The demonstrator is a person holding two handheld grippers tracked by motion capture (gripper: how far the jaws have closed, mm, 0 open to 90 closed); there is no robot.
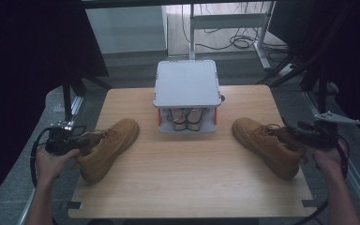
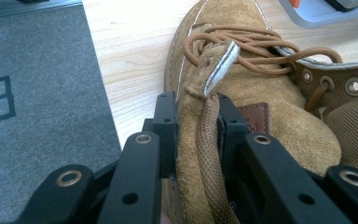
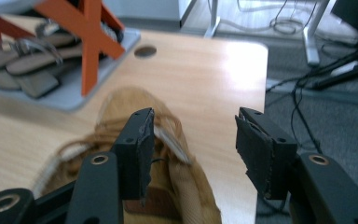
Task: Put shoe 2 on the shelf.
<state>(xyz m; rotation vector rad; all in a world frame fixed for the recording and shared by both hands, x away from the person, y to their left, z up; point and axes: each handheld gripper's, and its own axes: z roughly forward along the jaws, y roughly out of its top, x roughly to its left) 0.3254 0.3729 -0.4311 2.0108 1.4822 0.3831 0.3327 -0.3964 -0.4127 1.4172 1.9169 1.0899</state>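
Two tan suede lace-up boots lie on the wooden table [image 1: 187, 176]. The left boot [image 1: 108, 147] rests near the table's left edge, toe toward the rack. My left gripper [image 1: 82, 140] is shut on that boot's collar; in the left gripper view its pads [image 2: 165, 121] pinch the padded edge of the left boot [image 2: 261, 84] from both sides, the left gripper [image 2: 196, 116] sitting right at the collar. The right boot [image 1: 262, 143] lies at the right side. My right gripper [image 1: 286, 132] hovers over its ankle, and the right gripper [image 3: 193, 135] is open, with the right boot [image 3: 182, 191] under its left jaw.
A grey two-level shoe rack [image 1: 186, 84] with orange struts stands at the table's back centre, a pair of sandals [image 3: 23, 70] on its lower shelf. Cables and desk legs lie on the floor beyond. The table's right edge runs close to the right boot.
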